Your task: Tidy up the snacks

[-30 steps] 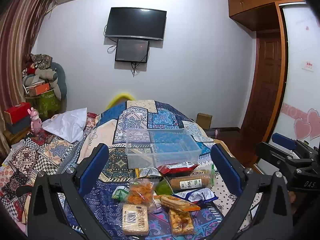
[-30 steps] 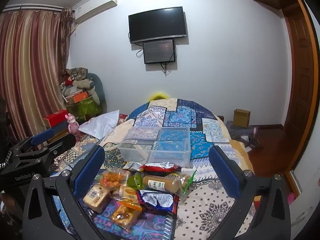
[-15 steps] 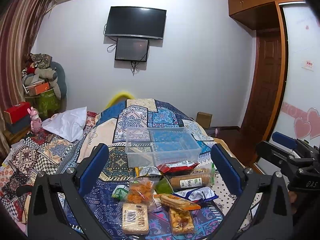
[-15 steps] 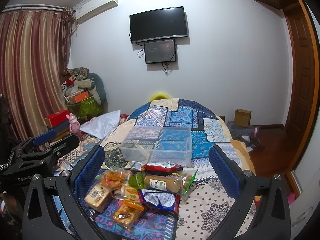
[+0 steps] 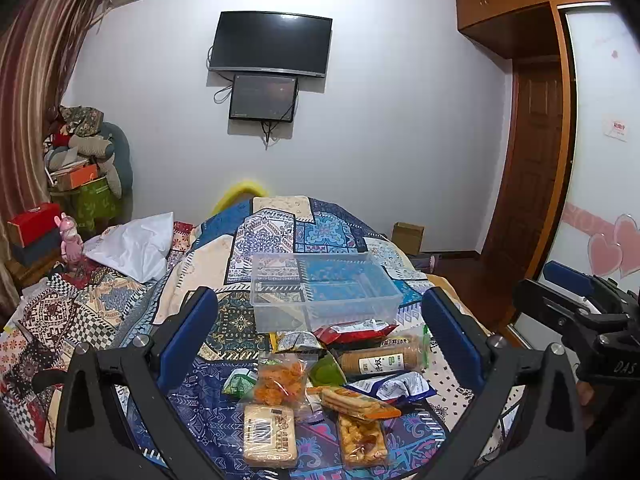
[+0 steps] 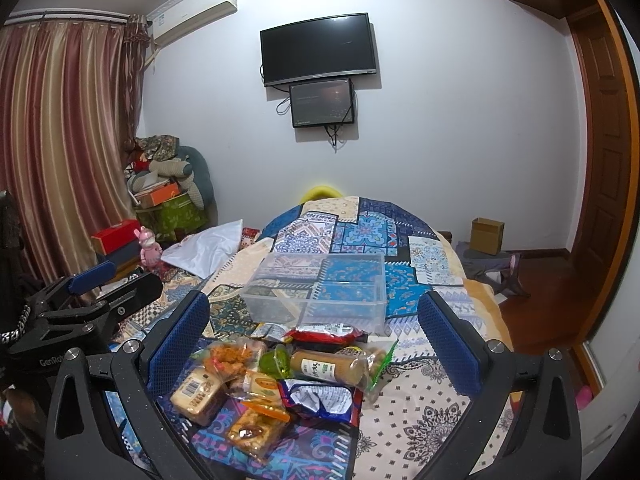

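Note:
A pile of packaged snacks lies on the patterned bedspread: a biscuit roll (image 5: pixel 380 360), a red packet (image 5: pixel 352 330), an orange snack bag (image 5: pixel 279 376), a beige cake pack (image 5: pixel 269 434) and a blue-white wrapper (image 5: pixel 394 386). Behind them stands an empty clear plastic bin (image 5: pixel 324 292). My left gripper (image 5: pixel 320 344) is open and empty, held above the pile. My right gripper (image 6: pixel 314 340) is open and empty too, over the same pile, with the biscuit roll (image 6: pixel 332 366) and the bin (image 6: pixel 320 288) ahead.
A white pillow (image 5: pixel 132 246) and checkered bedding lie left of the bin. Boxes and a pink toy (image 5: pixel 72 240) stand at the far left. A cardboard box (image 6: pixel 486 236) sits on the floor by the wooden door at the right.
Both views have shifted only slightly. Both grippers stay open above the snacks, and nothing on the bed has moved.

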`<state>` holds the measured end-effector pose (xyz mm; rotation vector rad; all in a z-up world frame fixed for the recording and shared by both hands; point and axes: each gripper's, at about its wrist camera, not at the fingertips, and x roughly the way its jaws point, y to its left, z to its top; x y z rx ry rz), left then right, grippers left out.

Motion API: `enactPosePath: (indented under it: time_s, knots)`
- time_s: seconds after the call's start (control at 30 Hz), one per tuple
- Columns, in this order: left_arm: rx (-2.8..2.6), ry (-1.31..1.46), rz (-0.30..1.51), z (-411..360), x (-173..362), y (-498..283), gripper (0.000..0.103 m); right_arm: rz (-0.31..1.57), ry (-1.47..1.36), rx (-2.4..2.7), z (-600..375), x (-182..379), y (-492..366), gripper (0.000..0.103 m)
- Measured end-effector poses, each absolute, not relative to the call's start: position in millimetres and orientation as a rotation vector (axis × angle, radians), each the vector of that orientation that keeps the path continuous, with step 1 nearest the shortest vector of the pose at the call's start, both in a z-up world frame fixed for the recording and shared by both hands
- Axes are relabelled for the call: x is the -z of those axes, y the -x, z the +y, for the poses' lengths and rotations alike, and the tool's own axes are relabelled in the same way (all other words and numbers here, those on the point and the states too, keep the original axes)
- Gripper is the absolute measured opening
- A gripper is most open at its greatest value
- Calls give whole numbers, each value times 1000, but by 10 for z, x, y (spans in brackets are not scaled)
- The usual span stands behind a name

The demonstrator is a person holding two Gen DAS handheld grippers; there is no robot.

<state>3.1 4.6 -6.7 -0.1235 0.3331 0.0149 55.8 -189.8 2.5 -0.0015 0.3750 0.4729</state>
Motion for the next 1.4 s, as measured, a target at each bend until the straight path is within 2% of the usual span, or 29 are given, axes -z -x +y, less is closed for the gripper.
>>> enactPosePath:
  time_s: [0.97,1.4]
  knots:
    - [-18,125,342,43,101,-49,103,370,-2,-479,-1914,-20,-566,103]
    - [9,119,375,69,220,-83,102,427,-8,-501,-1873,132,-648,103]
